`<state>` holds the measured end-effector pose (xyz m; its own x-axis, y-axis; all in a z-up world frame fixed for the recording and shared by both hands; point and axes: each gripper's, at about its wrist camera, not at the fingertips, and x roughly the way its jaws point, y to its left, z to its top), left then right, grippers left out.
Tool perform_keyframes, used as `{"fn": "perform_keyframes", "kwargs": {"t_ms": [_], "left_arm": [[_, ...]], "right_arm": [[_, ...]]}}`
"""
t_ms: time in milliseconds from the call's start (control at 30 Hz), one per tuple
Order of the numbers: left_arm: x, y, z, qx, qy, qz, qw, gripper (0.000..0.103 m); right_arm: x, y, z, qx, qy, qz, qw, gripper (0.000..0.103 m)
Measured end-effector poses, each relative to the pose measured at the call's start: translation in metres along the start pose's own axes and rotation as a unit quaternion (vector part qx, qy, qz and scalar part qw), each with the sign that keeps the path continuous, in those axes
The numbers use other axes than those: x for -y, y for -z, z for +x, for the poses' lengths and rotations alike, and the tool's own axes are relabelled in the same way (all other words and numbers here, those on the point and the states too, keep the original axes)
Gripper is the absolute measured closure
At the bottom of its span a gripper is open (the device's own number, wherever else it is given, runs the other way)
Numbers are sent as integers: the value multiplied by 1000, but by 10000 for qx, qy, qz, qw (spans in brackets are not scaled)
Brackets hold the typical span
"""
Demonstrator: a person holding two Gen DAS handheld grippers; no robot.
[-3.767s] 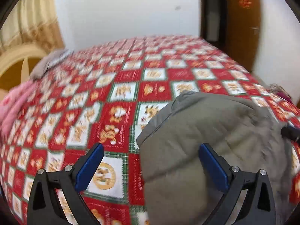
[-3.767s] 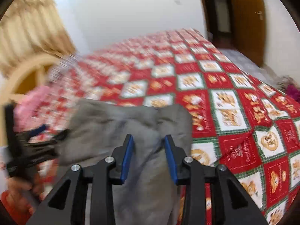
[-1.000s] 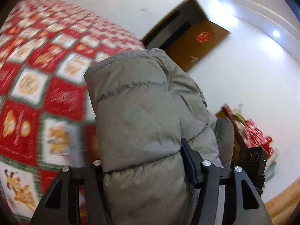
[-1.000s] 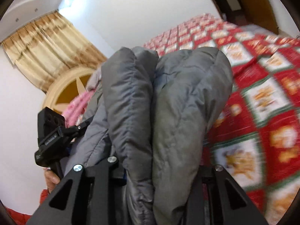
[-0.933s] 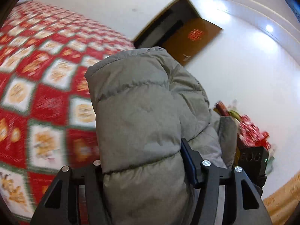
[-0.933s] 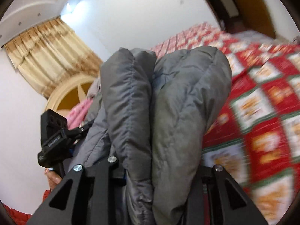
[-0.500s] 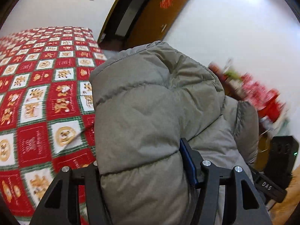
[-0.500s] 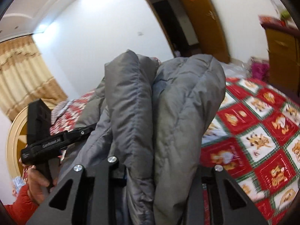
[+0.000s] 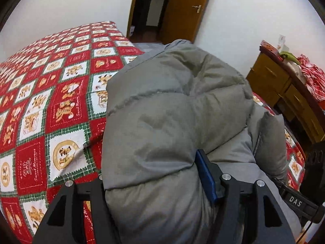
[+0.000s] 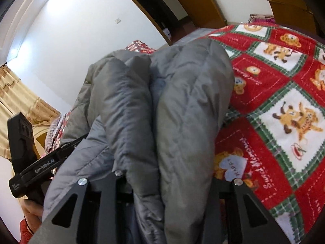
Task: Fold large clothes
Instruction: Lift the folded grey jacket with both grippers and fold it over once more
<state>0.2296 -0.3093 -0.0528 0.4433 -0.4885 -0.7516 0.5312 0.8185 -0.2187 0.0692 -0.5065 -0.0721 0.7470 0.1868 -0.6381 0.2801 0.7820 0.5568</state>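
Item: grey puffer jacket (image 9: 182,111), bulky and quilted, bunched up and held above the bed (image 9: 50,93) near its corner.

Left tool (image 9: 154,181): jaws were opening, with a thick fold of the jacket between them; the blue pad of one finger (image 9: 205,174) lay against the padding, the other finger was hidden under the fabric. Padding bulged over and past the fingertips (it filled most of the view).

Right tool (image 10: 168,191): jaws were opening, two puffy folds of the jacket packed between them side by side; both fingertips were buried in the cloth and could not be seen.

Bed: covered by a red, white and green checked blanket (image 10: 284,122) printed with cartoon bears, lying flat under and beside the jacket.

Surroundings: white walls; a brown door (image 9: 182,8) standing open beyond the foot of the bed; a wooden dresser (image 9: 284,89) at the right with red items on top; tan curtains (image 10: 18,105) at the left of the right wrist view.

Person: a hand (image 10: 32,209) gripping the handle of the left tool, a red sleeve below it.
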Motion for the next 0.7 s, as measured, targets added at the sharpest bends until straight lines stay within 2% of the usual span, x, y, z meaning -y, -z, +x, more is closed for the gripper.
{"fn": "perform_keyframes", "kwargs": {"t_ms": [200,300,500,567,633,700], "left_arm": [[-2,6,10,104,-92,40,9999,33],[-9,7,14,88,-60,-116,9999,32],[-2,11,3,77,-222,2,9997,30],[-2,13,-1,29,-239,17,9997,26],[0,13,-4,28,-265,101,9996,25],[0,13,-5,41,-289,114,9995,24]], "right_arm": [[-14,-2,8,-68,167,-325,9993,65],[-15,-9,14,-83,177,-412,9990,65],[-3,-7,6,-72,2,-218,9997,63],[8,0,-6,-19,8,-77,10000,56],[11,6,-27,143,266,21,9995,34],[12,11,-57,524,532,29,9972,33]]}}
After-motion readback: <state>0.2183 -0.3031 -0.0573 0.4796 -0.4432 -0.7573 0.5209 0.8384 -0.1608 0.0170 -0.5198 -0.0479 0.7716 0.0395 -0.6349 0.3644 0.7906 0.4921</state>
